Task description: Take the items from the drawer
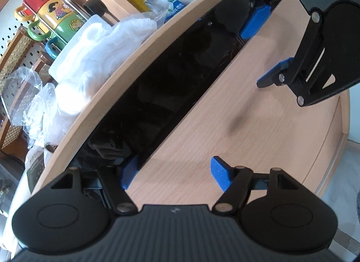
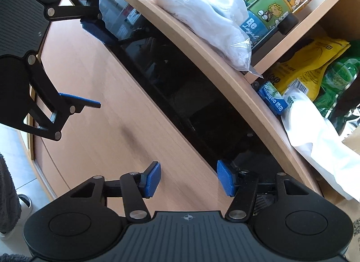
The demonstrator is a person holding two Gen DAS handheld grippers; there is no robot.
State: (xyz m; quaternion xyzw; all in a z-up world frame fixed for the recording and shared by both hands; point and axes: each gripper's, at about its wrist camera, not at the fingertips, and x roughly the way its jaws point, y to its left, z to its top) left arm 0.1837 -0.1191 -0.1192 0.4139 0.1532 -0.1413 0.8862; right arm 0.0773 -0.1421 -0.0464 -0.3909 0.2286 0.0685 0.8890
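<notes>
Both claws hang over the wooden drawer front (image 1: 236, 126), near its top edge. Just past that edge is a long dark gap (image 1: 162, 95), and this looks like the way into the drawer. The gap runs sideways across both claws. The left claw (image 1: 173, 175) is spread apart and holds nothing. One blue fingertip (image 1: 129, 173) sits right at the gap. The right claw (image 2: 187, 178) is spread apart too, with one fingertip (image 2: 226, 179) at the gap. I cannot see any items inside; it is too dark. Both claws look about equally close.
</notes>
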